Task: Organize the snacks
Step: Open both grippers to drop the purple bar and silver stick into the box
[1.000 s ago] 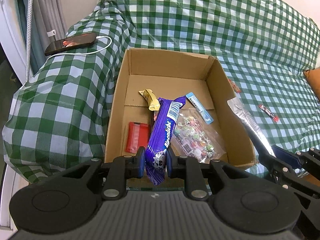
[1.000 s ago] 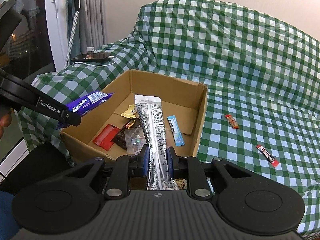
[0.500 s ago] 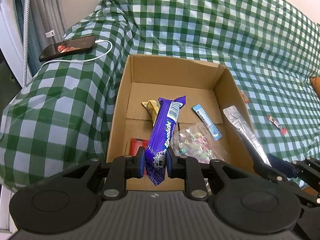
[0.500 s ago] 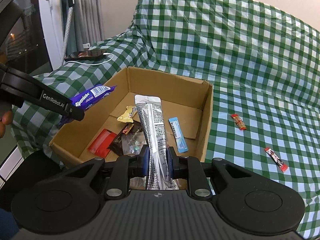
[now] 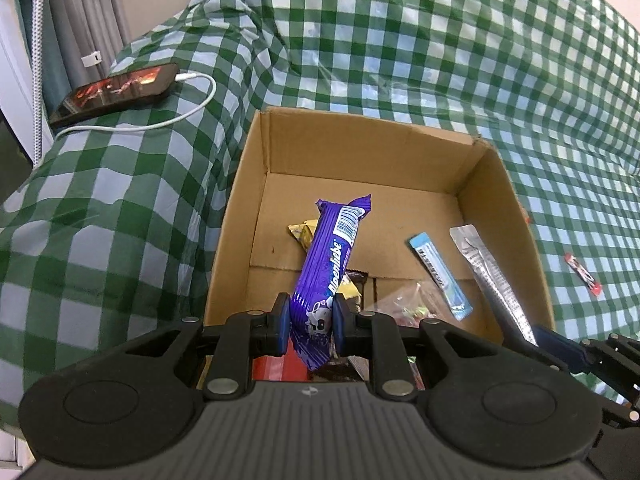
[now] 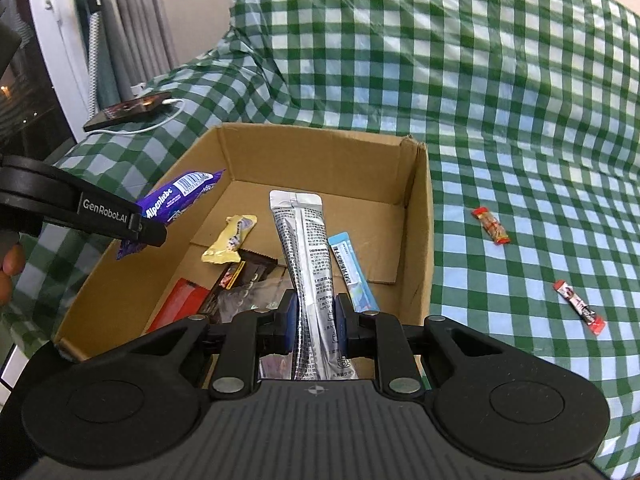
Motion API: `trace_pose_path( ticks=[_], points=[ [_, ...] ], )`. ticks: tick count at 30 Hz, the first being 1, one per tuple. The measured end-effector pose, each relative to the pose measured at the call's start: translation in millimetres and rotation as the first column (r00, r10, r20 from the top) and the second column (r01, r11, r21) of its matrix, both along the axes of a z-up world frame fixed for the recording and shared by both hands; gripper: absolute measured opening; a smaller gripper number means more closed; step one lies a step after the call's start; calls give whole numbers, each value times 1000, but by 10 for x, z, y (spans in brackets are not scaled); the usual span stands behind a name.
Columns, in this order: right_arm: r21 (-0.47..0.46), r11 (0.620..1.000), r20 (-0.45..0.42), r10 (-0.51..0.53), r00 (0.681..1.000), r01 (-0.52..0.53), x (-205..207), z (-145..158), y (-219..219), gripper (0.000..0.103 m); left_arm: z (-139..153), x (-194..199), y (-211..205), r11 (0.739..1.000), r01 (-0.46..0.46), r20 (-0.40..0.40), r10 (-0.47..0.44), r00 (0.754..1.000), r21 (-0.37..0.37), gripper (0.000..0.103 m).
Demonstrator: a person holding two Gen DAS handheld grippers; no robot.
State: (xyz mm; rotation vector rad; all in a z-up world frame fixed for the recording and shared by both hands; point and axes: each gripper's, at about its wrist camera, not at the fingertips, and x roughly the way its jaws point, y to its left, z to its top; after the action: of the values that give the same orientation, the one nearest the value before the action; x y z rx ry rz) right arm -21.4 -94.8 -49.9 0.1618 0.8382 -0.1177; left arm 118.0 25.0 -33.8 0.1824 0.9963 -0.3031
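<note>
Left wrist view: the purple candy roll (image 5: 327,264) is pinched near its lower end between the left gripper (image 5: 307,322) fingers, its length jutting ahead of them over the cardboard box (image 5: 240,200). It is judged light, fairly stiff, with a slick wrapper. Right of it, the silver sachet (image 6: 310,264) is clamped low between the right gripper (image 6: 316,326) fingers, above the box. It is judged thin and bendable, best held across its flat width.

A phone (image 5: 114,94) on checked cloth (image 5: 400,40), white cable (image 5: 160,122) attached.
</note>
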Motion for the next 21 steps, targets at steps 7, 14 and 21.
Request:
trace_pose_path(
  ticks=[7, 14, 21],
  points=[
    [17, 1000, -30, -8, 1000, 9, 232, -159, -71, 22, -175, 221, -37, 1000, -13, -23, 14, 1000, 18, 23],
    [34, 999, -44, -30, 999, 32, 419, -288, -104, 24, -288, 386, -77, 998, -29, -3, 29, 1000, 57, 61],
    [70, 997, 6, -43, 999, 43, 298, -90, -115, 85, -90, 138, 23, 998, -31, 86, 26, 996, 58, 103]
  ],
)
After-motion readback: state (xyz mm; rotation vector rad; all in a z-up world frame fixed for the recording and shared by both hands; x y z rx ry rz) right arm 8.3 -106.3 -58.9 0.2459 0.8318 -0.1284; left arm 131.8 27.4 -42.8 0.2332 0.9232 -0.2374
